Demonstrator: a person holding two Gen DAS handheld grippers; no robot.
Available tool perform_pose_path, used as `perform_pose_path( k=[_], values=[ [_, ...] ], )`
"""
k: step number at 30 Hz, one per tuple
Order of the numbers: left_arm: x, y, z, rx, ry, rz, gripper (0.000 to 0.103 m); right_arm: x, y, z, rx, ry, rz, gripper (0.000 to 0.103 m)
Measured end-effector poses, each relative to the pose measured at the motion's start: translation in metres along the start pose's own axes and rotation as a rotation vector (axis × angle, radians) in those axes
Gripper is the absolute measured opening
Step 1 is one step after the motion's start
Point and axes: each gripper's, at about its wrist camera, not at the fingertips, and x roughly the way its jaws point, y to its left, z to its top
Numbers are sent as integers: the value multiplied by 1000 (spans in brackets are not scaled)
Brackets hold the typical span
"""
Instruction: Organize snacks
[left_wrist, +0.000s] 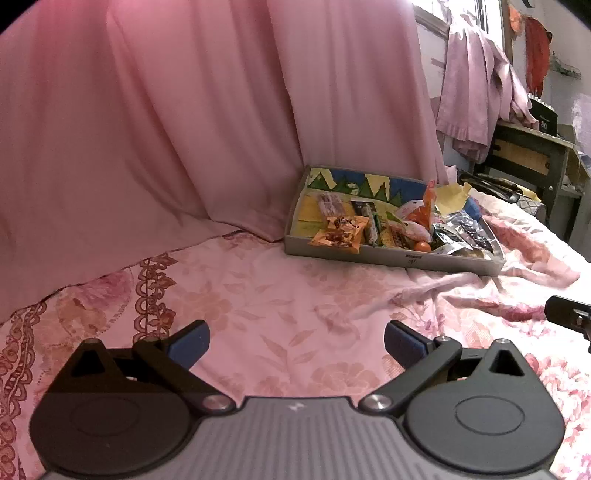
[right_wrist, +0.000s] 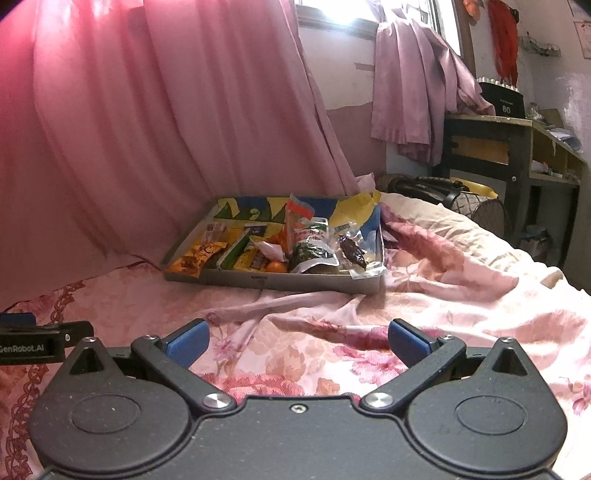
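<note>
A shallow grey cardboard box (left_wrist: 391, 256) holding several snack packets lies on the floral bed sheet against the pink curtain; it also shows in the right wrist view (right_wrist: 295, 283). An orange packet (left_wrist: 340, 233) hangs over its near left rim, also in the right wrist view (right_wrist: 195, 258). A green-and-white pouch (right_wrist: 312, 251) and a clear pack with dark fruit (right_wrist: 354, 253) lie at the right side. My left gripper (left_wrist: 297, 343) is open and empty above the sheet, well short of the box. My right gripper (right_wrist: 298, 341) is open and empty too.
The pink curtain (left_wrist: 166, 129) hangs behind and left of the box. The rumpled floral sheet (right_wrist: 424, 306) bunches up right of the box. A dark wooden desk (right_wrist: 498, 147) and a black bag (right_wrist: 436, 190) stand beyond the bed at right.
</note>
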Motion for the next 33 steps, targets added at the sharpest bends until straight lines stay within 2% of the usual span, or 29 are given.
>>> perform_pose_path(
  k=[9,16,33],
  values=[
    [-8,-2,-1,11,-41,-13,103,1,-2,-3,15,13,8,102],
    [-12,-5,-1,31,-55,-20,103,0,3,-7,-13,6,-22,102],
    [-12,-4,-2,37,-43,-19,103,-2,4,-10,-20,12,-10,102]
  ],
)
